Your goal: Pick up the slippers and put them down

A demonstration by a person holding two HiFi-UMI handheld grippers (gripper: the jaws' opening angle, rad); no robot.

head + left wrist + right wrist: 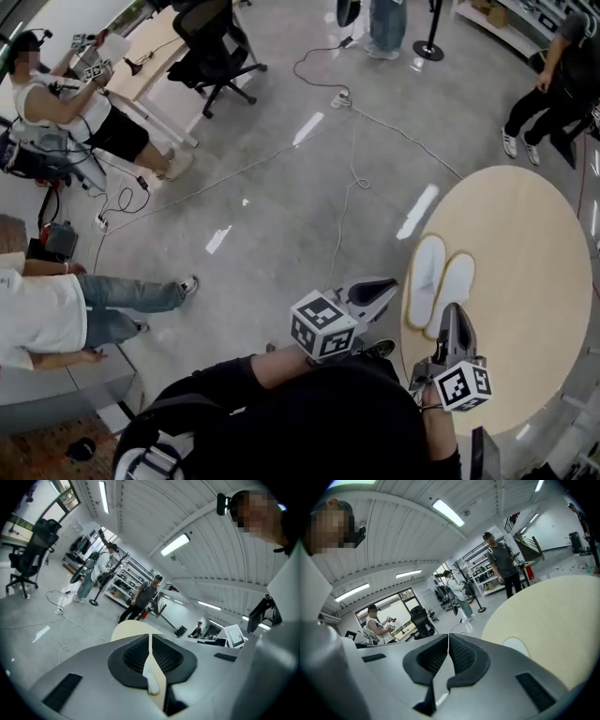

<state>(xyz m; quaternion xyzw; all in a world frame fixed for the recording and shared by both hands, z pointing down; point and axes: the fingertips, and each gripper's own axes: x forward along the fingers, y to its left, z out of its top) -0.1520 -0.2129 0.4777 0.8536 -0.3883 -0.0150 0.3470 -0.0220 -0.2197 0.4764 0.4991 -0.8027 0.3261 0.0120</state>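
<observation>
On the round table [525,244], slippers [427,277] lie, apparently touching; cables [352,150] trail beyond.

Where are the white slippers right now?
In the head view, the slippers lie side by side near the left edge of the round table, just beyond the right gripper and right of the left gripper.

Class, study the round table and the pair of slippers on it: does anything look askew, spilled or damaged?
Nothing stands out. The two white slippers lie flat, side by side, near the edge of the round table. Nothing is spilled. The left tool and right tool are shut and empty.
</observation>
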